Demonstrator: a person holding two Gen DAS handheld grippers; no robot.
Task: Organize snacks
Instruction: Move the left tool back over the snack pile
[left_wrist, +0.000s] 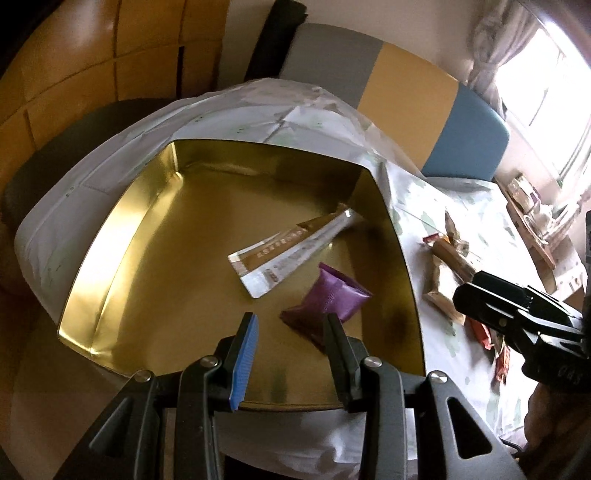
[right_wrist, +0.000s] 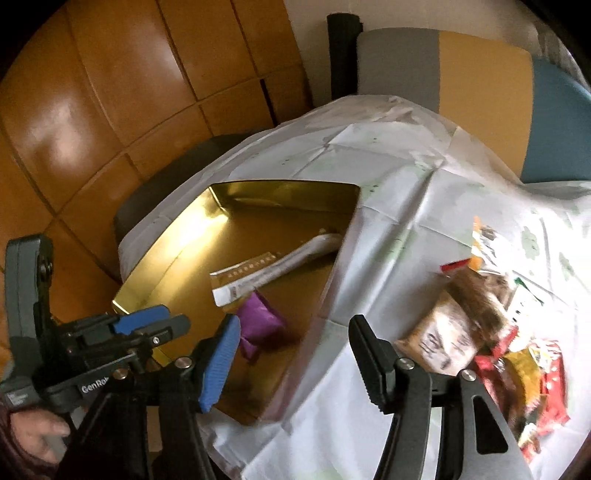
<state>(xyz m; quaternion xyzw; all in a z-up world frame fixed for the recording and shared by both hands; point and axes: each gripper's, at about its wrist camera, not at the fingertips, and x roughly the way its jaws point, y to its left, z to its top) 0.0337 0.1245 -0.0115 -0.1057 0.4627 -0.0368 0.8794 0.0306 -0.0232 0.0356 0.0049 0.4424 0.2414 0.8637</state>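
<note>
A gold tin tray (left_wrist: 155, 236) (right_wrist: 184, 266) sits on the white tablecloth. In it lie a white-and-brown stick packet (left_wrist: 291, 251) (right_wrist: 273, 266) and a purple snack packet (left_wrist: 328, 299) (right_wrist: 258, 325). My left gripper (left_wrist: 291, 354) is open and empty, just above the tray's near edge, right by the purple packet. My right gripper (right_wrist: 295, 362) is open and empty over the tray's right rim. It also shows in the left wrist view (left_wrist: 480, 295). A pile of loose snack packets (right_wrist: 491, 321) (left_wrist: 450, 266) lies on the cloth to the right of the tray.
The tablecloth (right_wrist: 388, 177) covers a table with a drop at its left and far edges. A chair with grey, yellow and blue panels (left_wrist: 406, 81) stands behind. A wooden floor (right_wrist: 110, 110) lies to the left. Clutter sits by the window (left_wrist: 532, 206).
</note>
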